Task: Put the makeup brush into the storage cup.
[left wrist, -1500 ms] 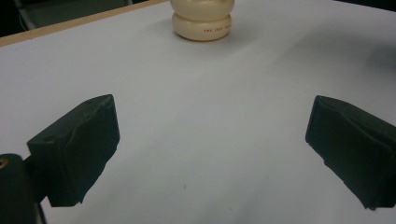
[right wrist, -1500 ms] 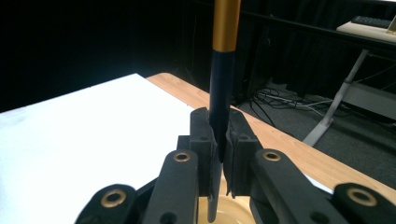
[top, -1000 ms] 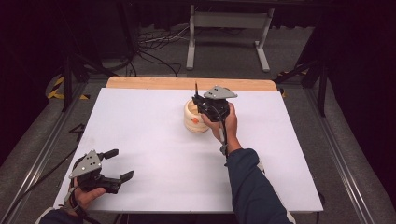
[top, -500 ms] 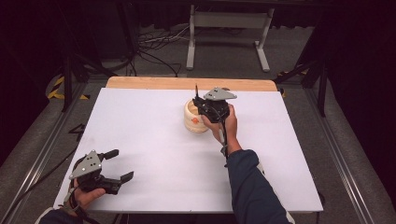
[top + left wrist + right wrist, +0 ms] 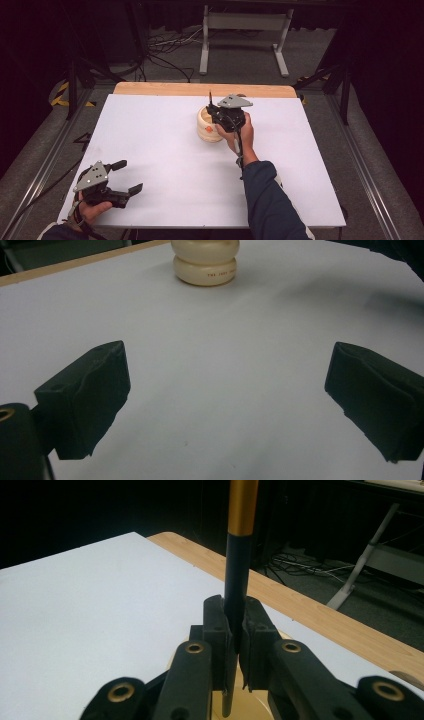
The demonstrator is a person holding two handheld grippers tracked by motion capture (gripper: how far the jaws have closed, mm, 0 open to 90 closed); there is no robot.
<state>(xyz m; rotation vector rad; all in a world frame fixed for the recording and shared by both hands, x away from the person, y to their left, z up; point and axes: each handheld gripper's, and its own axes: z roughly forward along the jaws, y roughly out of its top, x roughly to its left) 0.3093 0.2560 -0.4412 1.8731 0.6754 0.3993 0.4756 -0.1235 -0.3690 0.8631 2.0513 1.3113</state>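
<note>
From above, a white table (image 5: 165,150) with a wooden far edge stands in a dark room, cables and a metal stand on the floor behind it. Your right gripper (image 5: 220,112) sits over the cream pot (image 5: 206,131) near the far edge, a dark stick (image 5: 210,96) rising from it. Your left gripper (image 5: 125,176) rests at the near left corner, well apart from the pot.

In your left gripper view, the jaws stand wide apart over bare table, the pot (image 5: 205,262) far ahead.

In your right gripper view, the jaws are clenched on the black, gold-banded stick (image 5: 239,545), which stands upright between them.
</note>
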